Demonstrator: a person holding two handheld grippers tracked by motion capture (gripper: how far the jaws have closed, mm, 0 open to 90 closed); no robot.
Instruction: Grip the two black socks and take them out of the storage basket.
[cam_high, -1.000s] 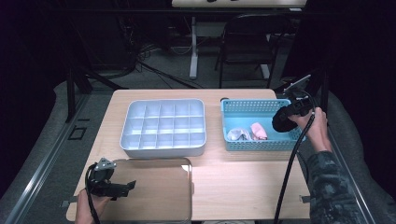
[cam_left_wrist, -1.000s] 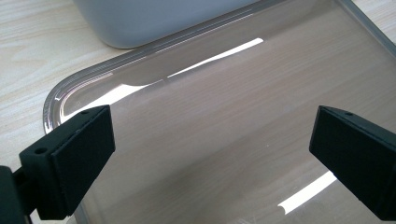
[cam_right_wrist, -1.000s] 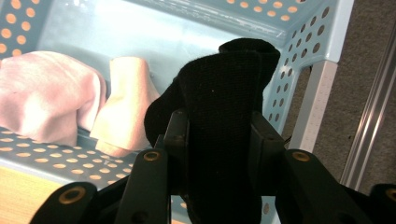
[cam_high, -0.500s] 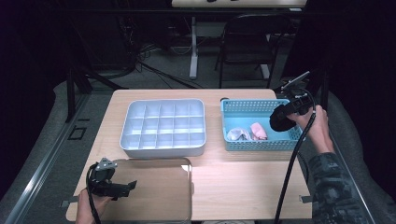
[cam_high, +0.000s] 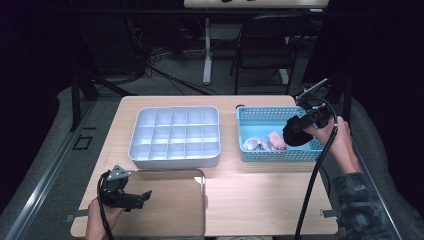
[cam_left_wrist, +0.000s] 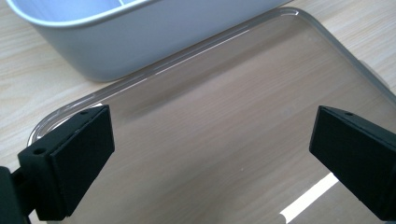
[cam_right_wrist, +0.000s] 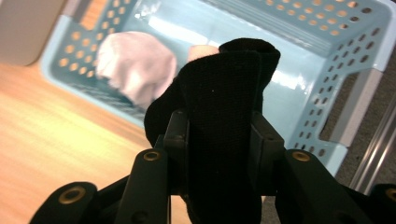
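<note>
The right gripper (cam_right_wrist: 219, 140) is clenched on a rolled black sock (cam_right_wrist: 224, 107), its jaws pressing the roll from both sides, and holds it lifted above the near right corner of the blue basket (cam_high: 260, 116). Two more rolled pairs lie in the basket, a pale one (cam_high: 255, 143) and a pink one (cam_high: 276, 140), touching each other near its front wall. The grey divided tray (cam_high: 175, 137) stands to the left of the basket, and every compartment that can be seen looks bare, so the sorting seems barely begun: one sock is picked up, none appears placed, and two wait in the basket.

The sock's long axis runs along the jaws, its free rounded end pointing away from the hand, out over the basket; in the high view the roll (cam_high: 296, 134) hangs toward the table.

The left gripper (cam_left_wrist: 210, 154) is released, jaws wide apart with nothing between them, hovering over the clear lid (cam_left_wrist: 224, 121) that lies flat on the table (cam_high: 270, 190) just in front of the tray
</note>
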